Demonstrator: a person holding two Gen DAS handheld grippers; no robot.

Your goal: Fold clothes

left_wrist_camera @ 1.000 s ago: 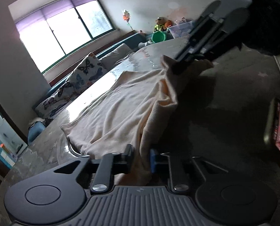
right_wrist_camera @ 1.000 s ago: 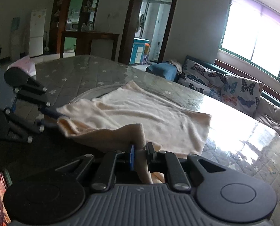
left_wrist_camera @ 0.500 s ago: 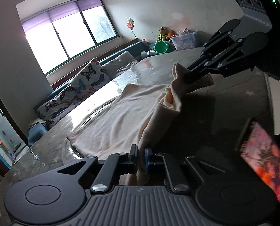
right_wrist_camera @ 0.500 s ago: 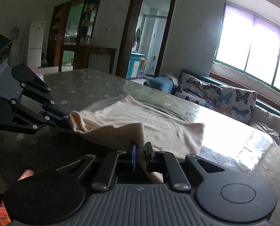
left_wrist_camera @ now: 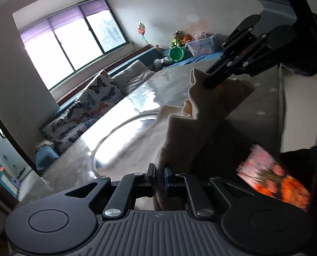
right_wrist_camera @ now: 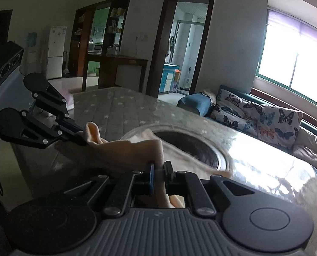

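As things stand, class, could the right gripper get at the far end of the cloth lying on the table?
Probably not yet: the right gripper is shut on a corner of the cloth, as is the left gripper.

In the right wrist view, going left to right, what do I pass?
left gripper pinching the cream garment → right gripper shut on the same garment → shiny table → butterfly cushions → window.

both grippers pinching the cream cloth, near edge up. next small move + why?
Probably carry both held corners forward over the part lying on the table. The left gripper and right gripper are shut on the cream cloth, its near edge raised, far part on the table.
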